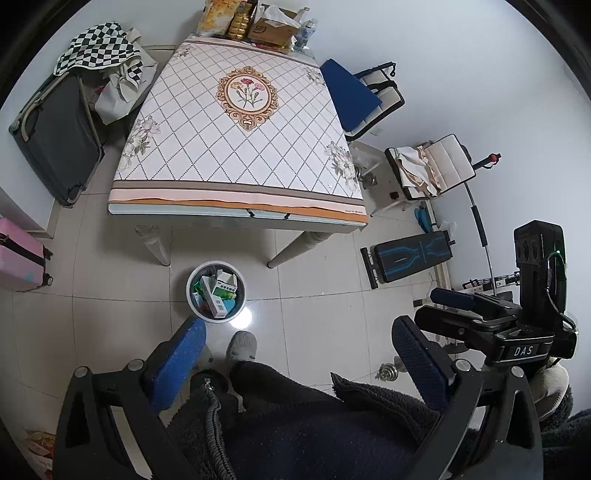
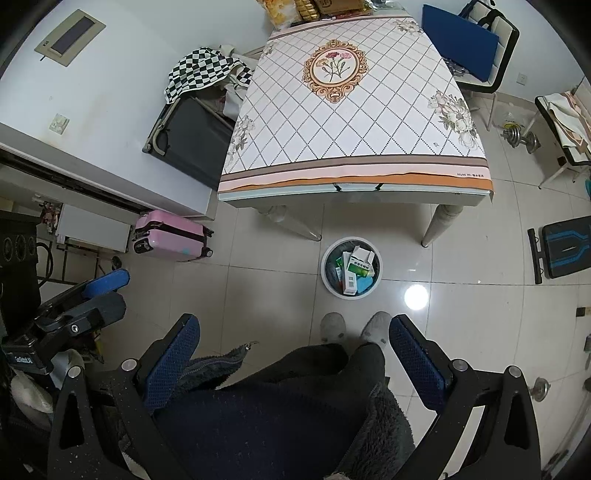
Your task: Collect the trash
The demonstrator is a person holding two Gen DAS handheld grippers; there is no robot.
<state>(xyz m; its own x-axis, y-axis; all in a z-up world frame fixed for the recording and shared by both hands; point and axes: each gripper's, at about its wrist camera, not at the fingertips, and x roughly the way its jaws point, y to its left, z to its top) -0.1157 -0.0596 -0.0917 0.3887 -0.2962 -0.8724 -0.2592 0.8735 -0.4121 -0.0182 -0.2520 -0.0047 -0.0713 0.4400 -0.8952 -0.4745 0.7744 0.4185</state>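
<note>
Only in the right wrist view, wall panel (image 2: 70,37), light switch (image 2: 59,123)

I see a room in a home: a surface (image 1: 236,122) with a flowery cloth, a pink suitcase (image 2: 171,232), chairs (image 1: 373,96) and dumbbells (image 2: 521,138).

"DAS" stands on the right tongs (image 1: 452,299) mount plate — "SF" on the cardboard box (image 1: 273,29).
</note>
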